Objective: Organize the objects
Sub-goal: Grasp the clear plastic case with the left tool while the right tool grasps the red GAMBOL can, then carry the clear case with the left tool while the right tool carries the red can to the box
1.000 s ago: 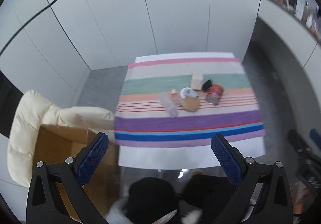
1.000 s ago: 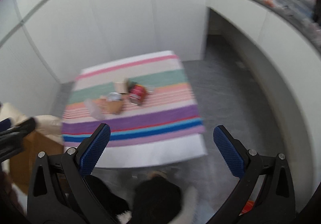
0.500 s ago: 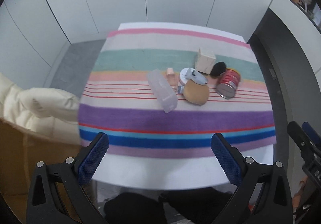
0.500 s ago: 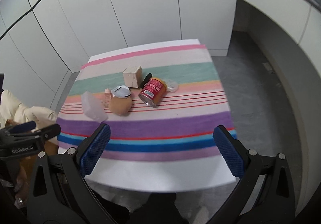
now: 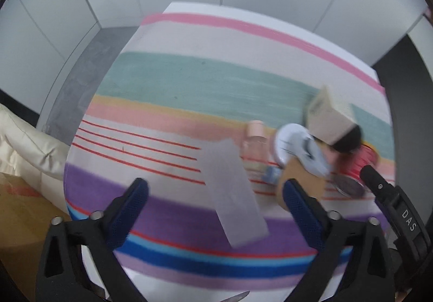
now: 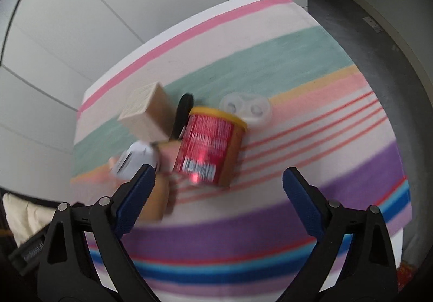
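Both sets of jaws gape, just narrowing, nothing between them. Left gripper (image 5: 215, 191) hangs over a frosted oblong box (image 5: 232, 196); right gripper (image 6: 217, 180) over a toppled red can (image 6: 209, 149), yellow rim toward one o'clock, mid-counter (image 6: 311, 58).

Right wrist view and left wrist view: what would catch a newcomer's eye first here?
The striped cloth covering the table dominates both views. On it lies a cluster of items: a red can on its side, just ahead of the open right gripper, with a beige box behind it. A frosted translucent case lies between the open left gripper's blue fingers.
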{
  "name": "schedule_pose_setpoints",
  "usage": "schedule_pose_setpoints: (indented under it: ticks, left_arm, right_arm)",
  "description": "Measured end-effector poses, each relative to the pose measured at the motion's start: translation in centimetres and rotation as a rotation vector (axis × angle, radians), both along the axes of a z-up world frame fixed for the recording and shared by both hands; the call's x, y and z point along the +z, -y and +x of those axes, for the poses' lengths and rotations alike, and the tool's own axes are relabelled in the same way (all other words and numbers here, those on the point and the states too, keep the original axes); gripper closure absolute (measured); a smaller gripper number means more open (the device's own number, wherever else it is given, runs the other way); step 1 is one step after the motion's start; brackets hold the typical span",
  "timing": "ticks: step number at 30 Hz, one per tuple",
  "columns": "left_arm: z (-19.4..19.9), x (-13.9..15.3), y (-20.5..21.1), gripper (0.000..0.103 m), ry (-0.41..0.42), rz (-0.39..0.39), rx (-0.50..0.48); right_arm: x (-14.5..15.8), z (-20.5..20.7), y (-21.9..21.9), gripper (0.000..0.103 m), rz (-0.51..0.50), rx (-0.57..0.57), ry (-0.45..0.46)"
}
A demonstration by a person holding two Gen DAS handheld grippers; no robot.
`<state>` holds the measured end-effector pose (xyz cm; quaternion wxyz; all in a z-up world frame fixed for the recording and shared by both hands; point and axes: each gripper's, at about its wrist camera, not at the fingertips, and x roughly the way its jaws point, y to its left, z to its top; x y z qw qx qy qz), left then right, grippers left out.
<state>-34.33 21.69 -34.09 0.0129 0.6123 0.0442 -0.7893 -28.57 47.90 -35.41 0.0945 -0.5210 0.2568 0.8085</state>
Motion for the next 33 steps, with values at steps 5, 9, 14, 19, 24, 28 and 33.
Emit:
schedule_pose_setpoints:
  ticks: [5,9,14,19,24,28,33]
  left_arm:
    - [-0.9,-3.5,0.7,0.034,0.082,0.039,0.012]
    - [-0.4,-4.6,0.0,0.074,0.05,0.0,-0.025]
    - [0.3,-5.2,-0.1,0.075,0.059,-0.021,-0.035]
    - [1.3,-3.8,0.2,0.075,0.027,-0.054,-0.034]
    - [2.0,-2.2,-0.1,0.075,0.009,-0.058,-0.042]
    - [1.1,0.2,-0.1,0.075,-0.003,-0.055,-0.057]
    - [0.5,4.9,-0.2,0.075,-0.06,-0.07,-0.087]
  right_arm:
    - [-2.8,-2.3,0.7,0.019,0.059,-0.019,0.075]
    - [-3.8,-3.3,3.2,0.036,0.265,0.044,0.124]
    - [-4.3,-3.0,4.7,0.047,0.338,0.127,0.125]
    - [-3.7,-1.5,3.6,0.047,0.324,0.129,0.101]
    - [-2.5,-0.4,3.1,0.047,0.328,0.142,0.069]
    - [-0.8,0.4,2.4,0.047,0.329,0.143,0.046]
    - [3.2,-1.0,1.7,0.047,0.34,0.155,0.006]
